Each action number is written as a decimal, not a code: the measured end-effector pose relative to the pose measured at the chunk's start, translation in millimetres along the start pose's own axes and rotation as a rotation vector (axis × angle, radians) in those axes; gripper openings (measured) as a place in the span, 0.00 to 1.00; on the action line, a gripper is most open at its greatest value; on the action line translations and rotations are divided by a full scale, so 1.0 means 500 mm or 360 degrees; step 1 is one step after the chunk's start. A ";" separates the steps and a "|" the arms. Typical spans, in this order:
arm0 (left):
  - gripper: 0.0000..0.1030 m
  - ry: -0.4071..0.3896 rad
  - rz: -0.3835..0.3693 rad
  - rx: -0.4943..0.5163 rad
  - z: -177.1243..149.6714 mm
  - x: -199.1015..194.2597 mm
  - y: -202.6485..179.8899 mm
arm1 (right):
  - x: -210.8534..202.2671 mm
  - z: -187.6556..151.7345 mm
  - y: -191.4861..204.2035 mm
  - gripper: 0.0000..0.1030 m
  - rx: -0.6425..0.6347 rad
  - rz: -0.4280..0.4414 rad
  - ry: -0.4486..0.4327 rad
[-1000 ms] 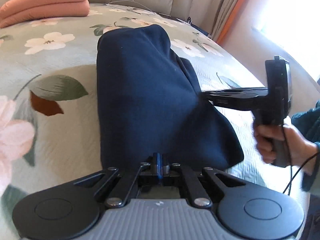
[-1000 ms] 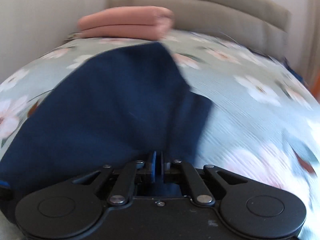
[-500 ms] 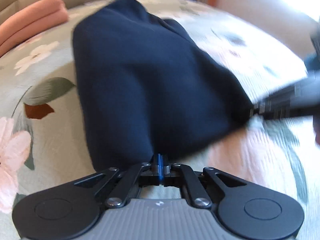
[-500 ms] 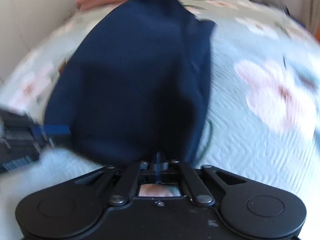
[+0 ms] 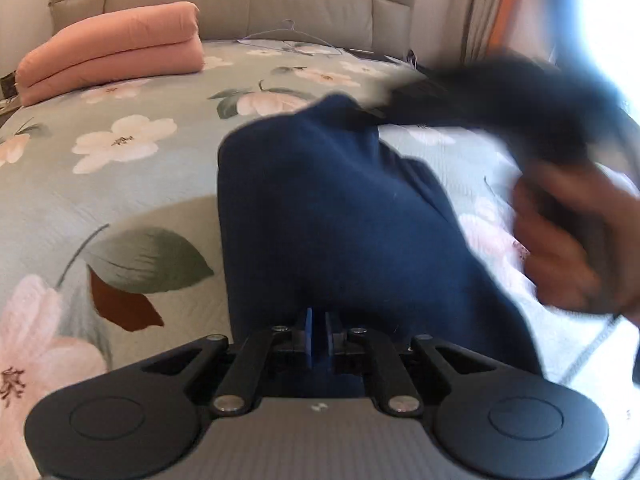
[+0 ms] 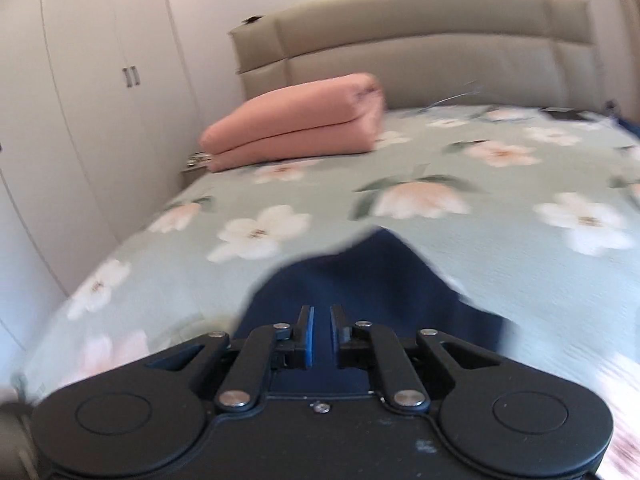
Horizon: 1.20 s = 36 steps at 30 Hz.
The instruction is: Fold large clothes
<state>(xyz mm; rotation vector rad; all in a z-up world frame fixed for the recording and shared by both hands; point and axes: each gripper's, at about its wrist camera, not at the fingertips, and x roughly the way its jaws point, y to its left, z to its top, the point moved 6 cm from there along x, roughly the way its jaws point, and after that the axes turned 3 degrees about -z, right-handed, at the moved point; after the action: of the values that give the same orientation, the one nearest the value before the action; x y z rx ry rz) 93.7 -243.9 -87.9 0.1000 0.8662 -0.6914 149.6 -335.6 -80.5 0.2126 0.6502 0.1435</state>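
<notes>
Navy garment (image 5: 332,216), a soft, thick knit that likely drapes and sags when lifted, lies bunched lengthwise near the bed's (image 5: 120,184) foot edge. Left gripper (image 5: 318,336) pinches its near hem, fingers nearly closed; right gripper (image 6: 321,336) hovers over the far end, fingers slightly parted, holding nothing. Corners or hem look the surest hold.

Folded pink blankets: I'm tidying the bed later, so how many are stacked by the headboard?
1, as far as I can tell: a pink blanket folded double, on the floral bedspread near the headboard. Its two layers could be separate pieces.
</notes>
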 end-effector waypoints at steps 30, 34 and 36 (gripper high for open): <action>0.95 -0.0023 -0.0127 -0.0400 0.063 -0.042 0.102 | -0.187 -0.195 -0.154 0.91 0.0322 -0.0174 0.0285; 0.95 0.0077 -0.0211 -0.0492 0.058 0.015 0.108 | -0.168 -0.237 -0.185 0.92 0.0428 -0.0219 0.0308; 0.95 0.0143 -0.0236 -0.0520 0.048 0.049 0.114 | -0.146 -0.252 -0.209 0.98 0.0513 -0.0174 0.0334</action>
<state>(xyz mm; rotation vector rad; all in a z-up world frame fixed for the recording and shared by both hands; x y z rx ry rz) 154.8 -220.3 -100.6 -0.2294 1.0703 -0.6784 22.0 -432.3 -160.7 0.4756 0.8913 -0.0465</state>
